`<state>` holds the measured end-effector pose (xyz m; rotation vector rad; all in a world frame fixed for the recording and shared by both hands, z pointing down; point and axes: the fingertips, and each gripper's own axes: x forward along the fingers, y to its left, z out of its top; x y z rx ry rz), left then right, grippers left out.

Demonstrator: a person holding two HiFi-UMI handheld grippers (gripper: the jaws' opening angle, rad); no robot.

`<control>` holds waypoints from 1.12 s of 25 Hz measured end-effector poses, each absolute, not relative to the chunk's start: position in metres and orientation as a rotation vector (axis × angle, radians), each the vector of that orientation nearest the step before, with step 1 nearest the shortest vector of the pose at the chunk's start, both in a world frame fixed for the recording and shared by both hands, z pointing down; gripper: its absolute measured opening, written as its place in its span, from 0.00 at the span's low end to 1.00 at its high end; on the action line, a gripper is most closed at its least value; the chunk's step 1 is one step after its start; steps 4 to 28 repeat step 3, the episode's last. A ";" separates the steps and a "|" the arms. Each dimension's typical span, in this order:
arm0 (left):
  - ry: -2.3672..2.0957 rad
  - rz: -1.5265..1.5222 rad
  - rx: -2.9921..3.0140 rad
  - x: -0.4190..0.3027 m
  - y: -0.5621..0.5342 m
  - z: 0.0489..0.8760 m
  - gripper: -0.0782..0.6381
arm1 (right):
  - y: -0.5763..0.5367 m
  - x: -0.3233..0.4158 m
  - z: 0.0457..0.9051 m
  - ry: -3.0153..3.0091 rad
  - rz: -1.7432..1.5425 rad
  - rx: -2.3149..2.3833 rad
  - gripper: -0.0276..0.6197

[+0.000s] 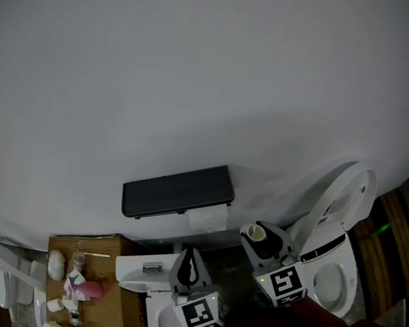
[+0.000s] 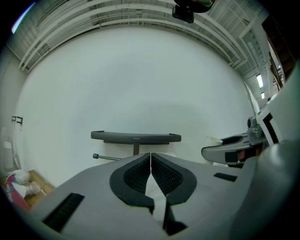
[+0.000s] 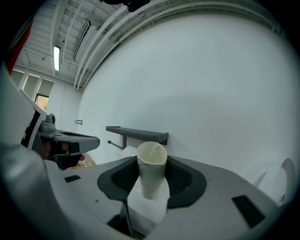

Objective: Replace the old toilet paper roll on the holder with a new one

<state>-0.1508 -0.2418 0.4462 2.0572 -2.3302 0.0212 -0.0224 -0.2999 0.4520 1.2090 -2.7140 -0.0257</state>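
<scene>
Old toilet paper roll (image 3: pixel 151 172) (little more than a bare cardboard tube with a scrap of white paper clinging to its foot) stood upright between the pads of the right gripper (image 1: pixel 263 239), whose jaws were closed partway on it, pressing its sides. It was off the wall and well short of the dark holder (image 1: pixel 177 192), which was fixed low on the pale wall (image 1: pixel 194 72) with something white, paper by the look of it, hanging just beneath (image 1: pixel 209 219). The left gripper (image 2: pixel 150 164) was beside the right one, pointing at the holder, its jaws pressed together with nothing between them. Below the two grippers were two white toilets, the right one (image 1: pixel 340 213) with its lid raised. Small bottles lay on cardboard (image 1: pixel 106 302) at the left.
</scene>
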 end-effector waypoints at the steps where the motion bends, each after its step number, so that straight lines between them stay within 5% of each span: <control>1: -2.321 0.015 2.059 -0.149 -0.243 0.446 0.13 | -0.300 -0.022 0.453 -2.710 -0.023 1.206 0.32; 28: -2.312 0.011 2.065 -0.148 -0.244 0.448 0.13 | -0.300 -0.021 0.456 -2.702 -0.018 1.200 0.32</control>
